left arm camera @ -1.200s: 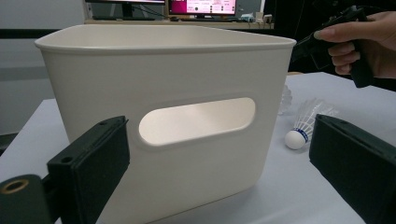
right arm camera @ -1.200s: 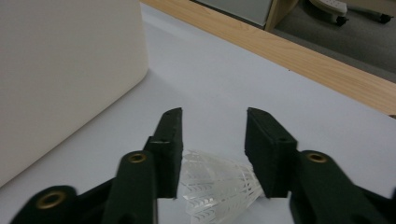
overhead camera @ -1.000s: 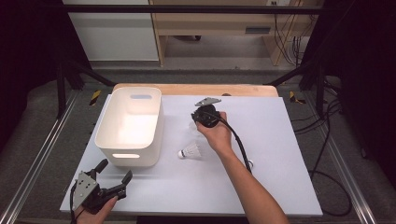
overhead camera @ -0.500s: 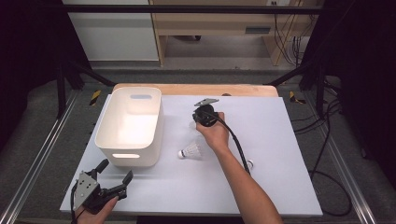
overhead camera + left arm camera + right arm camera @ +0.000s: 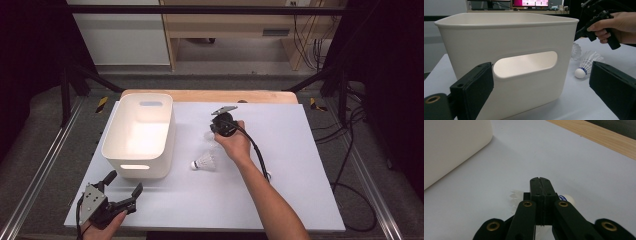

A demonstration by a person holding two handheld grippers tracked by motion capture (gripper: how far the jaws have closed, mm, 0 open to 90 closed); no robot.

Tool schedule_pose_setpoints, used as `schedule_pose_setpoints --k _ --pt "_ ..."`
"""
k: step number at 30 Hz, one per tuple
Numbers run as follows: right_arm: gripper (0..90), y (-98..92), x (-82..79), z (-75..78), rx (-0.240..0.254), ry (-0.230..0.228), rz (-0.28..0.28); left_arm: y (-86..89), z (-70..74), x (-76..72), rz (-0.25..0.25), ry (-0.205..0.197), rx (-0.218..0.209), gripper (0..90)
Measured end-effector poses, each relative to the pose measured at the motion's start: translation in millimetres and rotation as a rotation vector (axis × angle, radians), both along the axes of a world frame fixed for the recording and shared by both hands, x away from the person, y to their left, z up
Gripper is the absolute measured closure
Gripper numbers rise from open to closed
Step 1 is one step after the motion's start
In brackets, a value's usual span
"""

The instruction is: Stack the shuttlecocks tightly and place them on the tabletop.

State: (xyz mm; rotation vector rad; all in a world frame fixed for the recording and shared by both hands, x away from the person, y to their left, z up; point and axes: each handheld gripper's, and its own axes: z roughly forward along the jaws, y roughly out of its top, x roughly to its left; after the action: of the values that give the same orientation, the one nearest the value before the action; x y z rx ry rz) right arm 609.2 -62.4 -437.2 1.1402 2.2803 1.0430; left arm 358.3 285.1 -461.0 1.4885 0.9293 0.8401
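A white plastic bin stands at the left of the white table top. One shuttlecock lies on its side just right of the bin, also seen as the shuttlecock. A second shuttlecock lies crosswise under my right gripper, feathers to the left and cork to the right. The right gripper is shut, its jaws flush together; I cannot tell whether a feather is pinched. My left gripper rests open at the near left corner, facing the bin's handle slot.
A wooden strip runs along the table's far edge. The right gripper's black cable trails over the table beside the forearm. Metal rails flank the table on both sides.
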Motion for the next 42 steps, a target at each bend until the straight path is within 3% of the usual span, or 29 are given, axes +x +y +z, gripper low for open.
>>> schedule_pose_setpoints --k 13,24,30,36,42 --pt "90.0 -11.6 -4.0 -2.8 -0.015 0.016 -0.001 0.3 -0.2 0.0 -0.002 0.001 0.001 5.8" --pt "90.0 -43.4 -13.5 -7.0 -0.001 0.023 -0.038 -0.8 -0.6 0.0 -0.001 0.003 0.008 5.9" --pt "90.0 -51.7 -14.7 -3.2 0.013 0.013 -0.056 -0.7 -0.8 0.4 0.0 0.004 0.007 5.9" --pt "90.0 -44.8 -16.7 2.0 0.048 -0.006 -0.045 -1.7 -0.9 0.2 -0.001 0.004 0.012 5.9" --pt "90.0 -19.9 -11.8 6.6 0.083 -0.019 -0.015 -1.5 -0.9 0.2 -0.002 0.005 0.014 5.9"
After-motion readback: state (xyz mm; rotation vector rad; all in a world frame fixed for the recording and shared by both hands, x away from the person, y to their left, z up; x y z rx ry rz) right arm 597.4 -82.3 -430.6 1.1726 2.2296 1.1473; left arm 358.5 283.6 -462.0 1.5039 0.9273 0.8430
